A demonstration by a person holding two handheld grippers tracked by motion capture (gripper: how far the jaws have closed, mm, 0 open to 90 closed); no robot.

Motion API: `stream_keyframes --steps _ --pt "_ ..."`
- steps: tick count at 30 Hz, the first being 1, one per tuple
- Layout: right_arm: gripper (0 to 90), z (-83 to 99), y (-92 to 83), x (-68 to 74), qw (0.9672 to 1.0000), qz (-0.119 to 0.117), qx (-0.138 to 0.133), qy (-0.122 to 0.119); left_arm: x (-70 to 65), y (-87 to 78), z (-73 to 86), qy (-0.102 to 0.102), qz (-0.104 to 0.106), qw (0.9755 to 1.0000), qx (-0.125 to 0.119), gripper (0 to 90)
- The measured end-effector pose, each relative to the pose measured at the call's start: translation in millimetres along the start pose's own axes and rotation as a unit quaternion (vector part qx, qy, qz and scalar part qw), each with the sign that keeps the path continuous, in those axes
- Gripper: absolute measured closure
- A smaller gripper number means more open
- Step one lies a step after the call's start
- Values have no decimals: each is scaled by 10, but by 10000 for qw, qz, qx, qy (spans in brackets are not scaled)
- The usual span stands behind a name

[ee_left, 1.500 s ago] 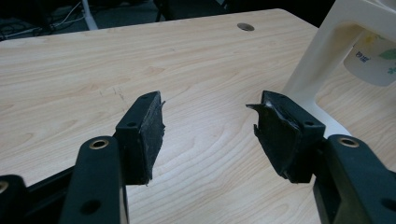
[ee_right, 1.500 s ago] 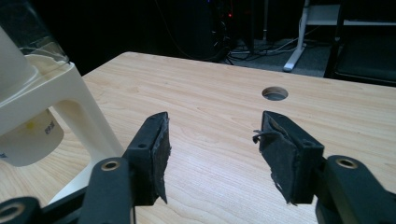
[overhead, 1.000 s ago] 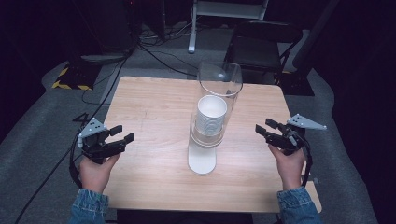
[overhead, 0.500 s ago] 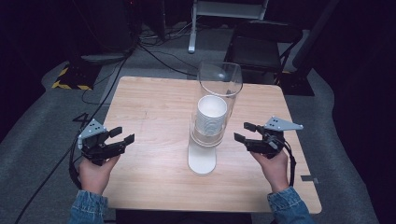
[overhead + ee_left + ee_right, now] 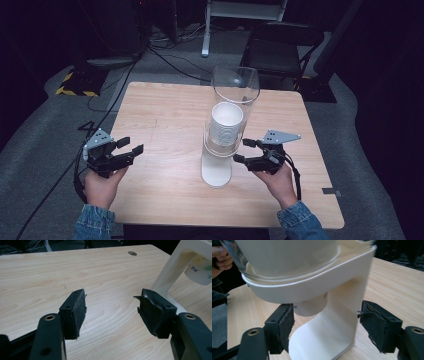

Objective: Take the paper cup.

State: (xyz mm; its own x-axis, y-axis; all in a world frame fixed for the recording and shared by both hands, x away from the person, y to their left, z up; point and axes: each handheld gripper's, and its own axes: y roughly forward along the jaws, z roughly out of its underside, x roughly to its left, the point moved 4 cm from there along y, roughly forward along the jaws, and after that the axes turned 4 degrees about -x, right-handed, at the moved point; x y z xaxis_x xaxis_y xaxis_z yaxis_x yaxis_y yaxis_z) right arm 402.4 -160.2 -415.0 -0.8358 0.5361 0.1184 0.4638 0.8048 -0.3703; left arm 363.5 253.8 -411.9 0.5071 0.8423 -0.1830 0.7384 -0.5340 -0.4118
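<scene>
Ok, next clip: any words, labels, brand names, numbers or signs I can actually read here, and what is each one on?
None can be read.
Dark and green print on the bottom cup hanging under the dispenser, in the left gripper view: too blurred to read.
Faint mark on that cup's base in the right gripper view: too small to read.
Yellow-and-black hazard stripes on the floor: a pattern, no wording.

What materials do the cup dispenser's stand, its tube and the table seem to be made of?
Stand: probably matte cream plastic, with smooth, moulded curves.
Tube: clear plastic or glass, since the stacked cups show through it.
Table: light wood or wood-look laminate, with visible grain.
</scene>
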Motion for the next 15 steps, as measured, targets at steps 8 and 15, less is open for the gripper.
stream_keyframes --steps 8,15 --pt "188 -8 219 108 9996 -276 -20 -24 19 16 31 -61 0 10000 35 384" --pt "136 -14 420 175 9991 -353 -168 -176 32 30 55 -91 -7 9999 77 384"
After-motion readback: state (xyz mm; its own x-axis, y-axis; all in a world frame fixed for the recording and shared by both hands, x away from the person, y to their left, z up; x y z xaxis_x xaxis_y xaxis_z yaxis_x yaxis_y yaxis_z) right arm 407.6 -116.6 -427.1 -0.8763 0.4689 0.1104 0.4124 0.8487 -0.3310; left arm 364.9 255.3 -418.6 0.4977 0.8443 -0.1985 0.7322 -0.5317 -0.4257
